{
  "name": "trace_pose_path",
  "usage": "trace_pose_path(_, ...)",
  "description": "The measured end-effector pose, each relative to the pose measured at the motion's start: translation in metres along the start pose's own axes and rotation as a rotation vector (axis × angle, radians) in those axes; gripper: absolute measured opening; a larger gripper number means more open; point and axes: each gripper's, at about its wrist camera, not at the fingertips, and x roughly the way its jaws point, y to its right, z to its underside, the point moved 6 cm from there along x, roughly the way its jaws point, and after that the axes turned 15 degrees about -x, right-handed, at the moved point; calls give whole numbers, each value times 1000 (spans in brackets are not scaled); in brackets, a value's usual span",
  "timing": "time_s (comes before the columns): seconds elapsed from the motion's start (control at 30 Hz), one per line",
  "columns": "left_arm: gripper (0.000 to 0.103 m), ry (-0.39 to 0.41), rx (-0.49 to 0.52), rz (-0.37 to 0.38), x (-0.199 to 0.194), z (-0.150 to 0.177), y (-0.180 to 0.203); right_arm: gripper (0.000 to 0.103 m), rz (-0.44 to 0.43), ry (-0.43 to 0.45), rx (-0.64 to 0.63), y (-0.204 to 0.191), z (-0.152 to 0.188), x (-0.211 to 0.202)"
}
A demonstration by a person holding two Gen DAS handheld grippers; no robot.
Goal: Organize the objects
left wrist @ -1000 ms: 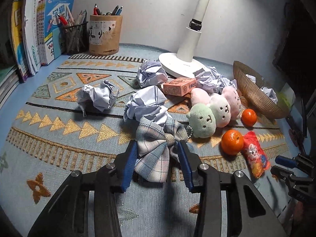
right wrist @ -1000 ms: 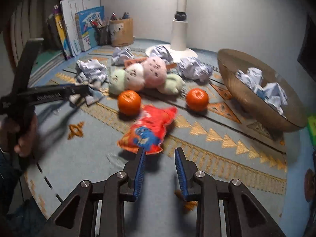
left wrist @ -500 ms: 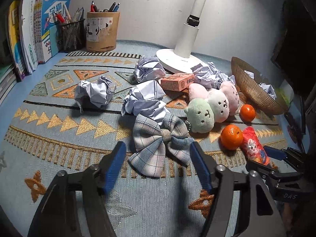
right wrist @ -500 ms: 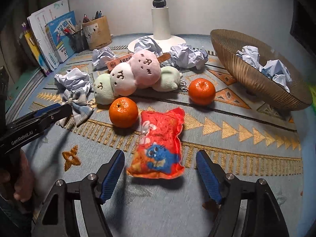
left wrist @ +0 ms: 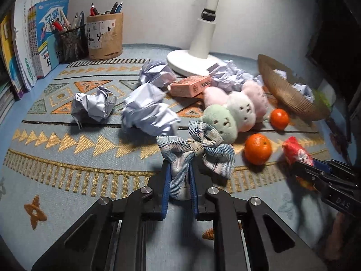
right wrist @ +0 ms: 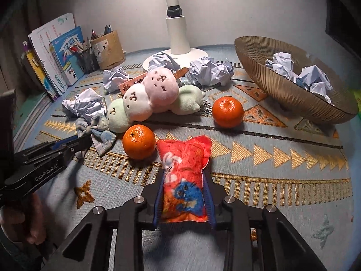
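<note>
The left gripper (left wrist: 179, 184) pinches the plaid bow (left wrist: 196, 150) — the right gripper (right wrist: 183, 197) squeezes the red snack bag (right wrist: 183, 180) — both over the patterned mat (right wrist: 282, 180).

A soft plaid fabric bow (left wrist: 195, 151) is checked in pale blue, grey and white; a puffy red snack-shaped pouch (right wrist: 183, 181) carries a blue cartoon figure and white marks; two round orange tangerines (right wrist: 139, 141) are plain bright orange; a plush toy of three joined balls (right wrist: 144, 99) runs mint green, cream and pink with brown stitched faces; the woven mat (right wrist: 282, 158) is dusty blue with gold and orange triangles; crumpled paper balls (left wrist: 93, 106) are white-lilac; the ribbed bowl (right wrist: 282, 85) is brown.
</note>
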Motion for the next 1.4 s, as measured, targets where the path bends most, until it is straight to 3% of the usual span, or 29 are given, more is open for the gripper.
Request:
trace_pose_path(0.13, 13, -12, 36, 53, -18, 11, 18, 30, 24, 45, 22, 21, 9, -30)
trace_pose_path(0.33, 18, -85, 130, 62, -13, 35, 33, 30, 61, 6, 67, 52, 29, -38)
trace_pose_path(0.37, 30, -90, 144, 42, -10, 36, 33, 30, 53, -10, 75, 54, 33, -34)
trace_pose_path(0.43, 42, -104, 161, 11, -4, 36, 31, 31, 29, -35, 89, 56, 40, -25)
trace_pose_path(0.53, 71, -118, 123, -13, -1, 34, 23, 33, 24, -37, 97, 56, 46, -20)
trace_pose_path(0.57, 75, -121, 103, 3, -2, 33, 22, 33, 26, -36, 94, 55, 46, -20)
trace_pose_path(0.67, 82, -138, 35, 66, -8, 34, 23, 48, -9, -30, 100, 54, 48, -22)
trace_pose_path(0.73, 90, -120, 19, 77, -8, 32, 31, 64, -1, -24, 101, 54, 50, -24)
trace_pose_path(0.9, 87, -103, 66, -93, 16, 31, 47, 64, 7, -25, 114, 56, 51, -23)
trace_pose_path(0.97, 62, -82, 87, -142, 21, 32, 49, 64, 10, -25, 122, 57, 50, -23)
trace_pose_path(1.0, 59, -71, 103, -154, 21, 32, 51, 64, 8, -26, 126, 56, 50, -22)
trace_pose_path(1.07, 46, -61, 102, -151, 20, 33, 52, 64, 18, -24, 125, 56, 49, -22)
trace_pose_path(1.17, 41, -40, 99, -133, 16, 35, 50, 62, 36, -19, 117, 55, 49, -21)
trace_pose_path(1.23, 41, -36, 99, -122, 14, 37, 51, 40, 63, -23, 99, 53, 48, -20)
trace_pose_path(1.4, 40, -28, 92, -48, 0, 36, 65, 30, 70, 0, 64, 47, 47, -26)
